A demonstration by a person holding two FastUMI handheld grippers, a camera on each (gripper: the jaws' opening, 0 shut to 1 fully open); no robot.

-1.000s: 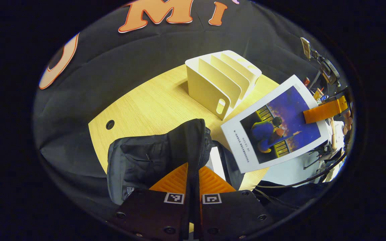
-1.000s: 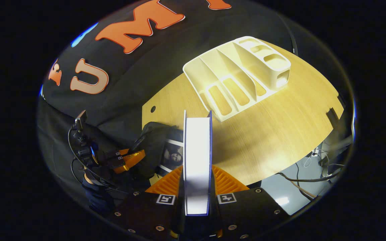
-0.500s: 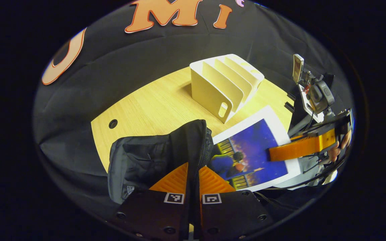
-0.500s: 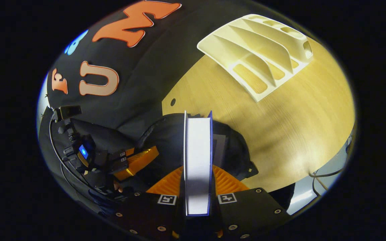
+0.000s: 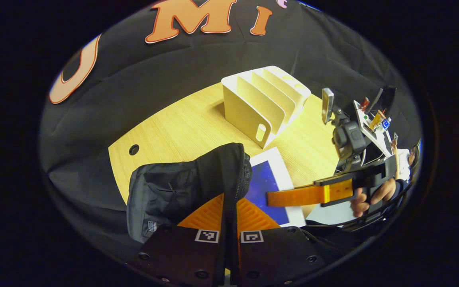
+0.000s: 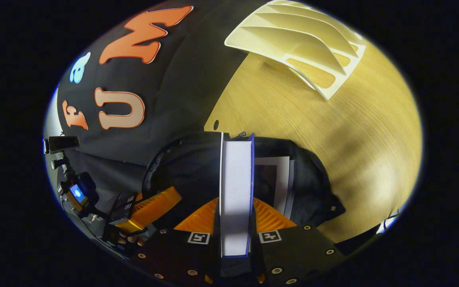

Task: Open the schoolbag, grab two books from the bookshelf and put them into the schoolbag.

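Clearly the second book is going in: the right gripper (image 6: 235, 215) is clenched on a blue-covered book (image 6: 236, 183), both fingers pressing its covers, with the page edge facing the camera and the far end of the book just at the mouth of the black schoolbag (image 6: 185, 171). Just to the right of that book, in the right gripper view, another book (image 6: 279, 181) already stands inside the open bag. In the left gripper view, the left gripper (image 5: 229, 217) is clamped on the zippered rim of the schoolbag (image 5: 173, 187), holding the opening up, while the right gripper (image 5: 293, 197) reaches in from its right with the book's cover (image 5: 267, 181) partly behind the rim. Ahead of both grippers the cream bookshelf (image 5: 265, 101) stands empty on the wooden table (image 5: 181, 127). Next, I judge, the book must slide deeper alongside the first one before the right fingers let go; the left grip should hold the rim apart meanwhile.
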